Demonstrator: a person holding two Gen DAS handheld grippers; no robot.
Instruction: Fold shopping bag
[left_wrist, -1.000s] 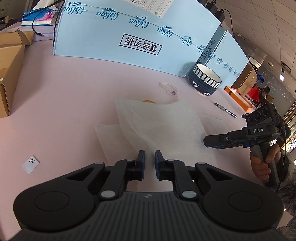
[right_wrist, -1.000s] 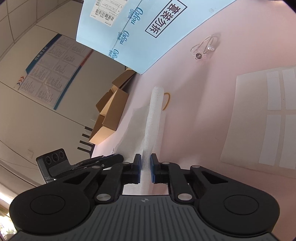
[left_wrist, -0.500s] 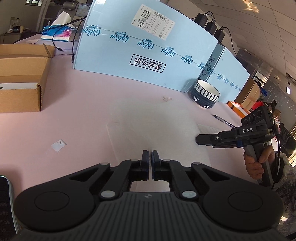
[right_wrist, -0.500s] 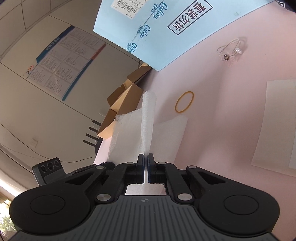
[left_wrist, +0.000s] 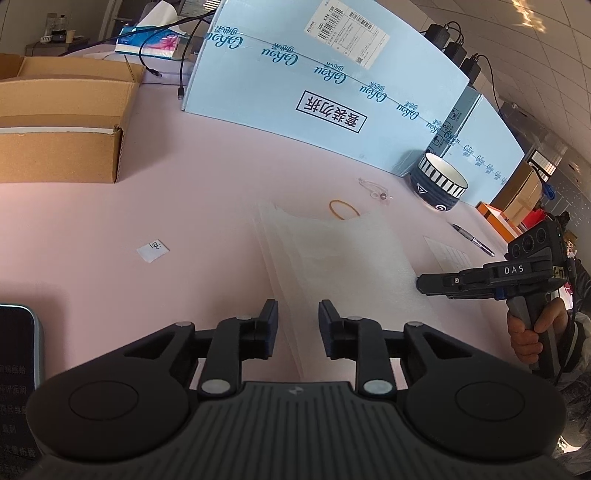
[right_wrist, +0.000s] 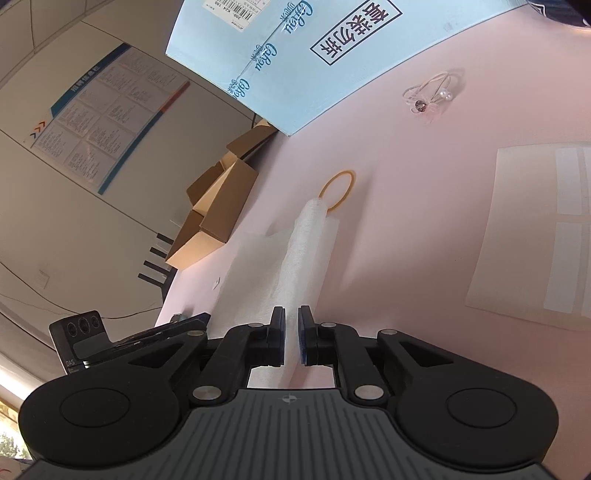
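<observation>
Shopping bag (left_wrist: 343, 254): white, thin, translucent; lies mostly flat on the pink desk (left_wrist: 192, 221), layered edges visible along its left side; in the right wrist view its near edge (right_wrist: 306, 251) rises as a ridge toward the camera.

Left gripper (left_wrist: 297, 314): low over the near edge of the bag; jaws opening, a clear gap between them, the bag under the gap with neither pad pressing on it; released.

Right gripper (right_wrist: 291, 328): jaws opening, a narrow gap showing; the raised ridge of the bag runs into that gap; whether the pads still pinch it cannot be told; seen from the left wrist view (left_wrist: 421, 282) at the bag's right edge, its handle in a person's hand (left_wrist: 532, 332).

Rubber band (left_wrist: 344, 209): tan, on the desk at the bag's far edge, partly under it.
Hair clip (left_wrist: 375, 188): clear wire with beads, beyond the band.
Bowl (left_wrist: 439, 181): dark, striped rim, beside the light blue carton (left_wrist: 314, 81).
Pen (left_wrist: 472, 234): right of the bag.
Sticker sheet (right_wrist: 535, 229): pale, on the desk to the bag's right.
Cardboard box (left_wrist: 59, 129): open, far left.
Small paper tag (left_wrist: 153, 251): left of the bag.
Phone (left_wrist: 16, 350): dark screen, near left edge.
</observation>
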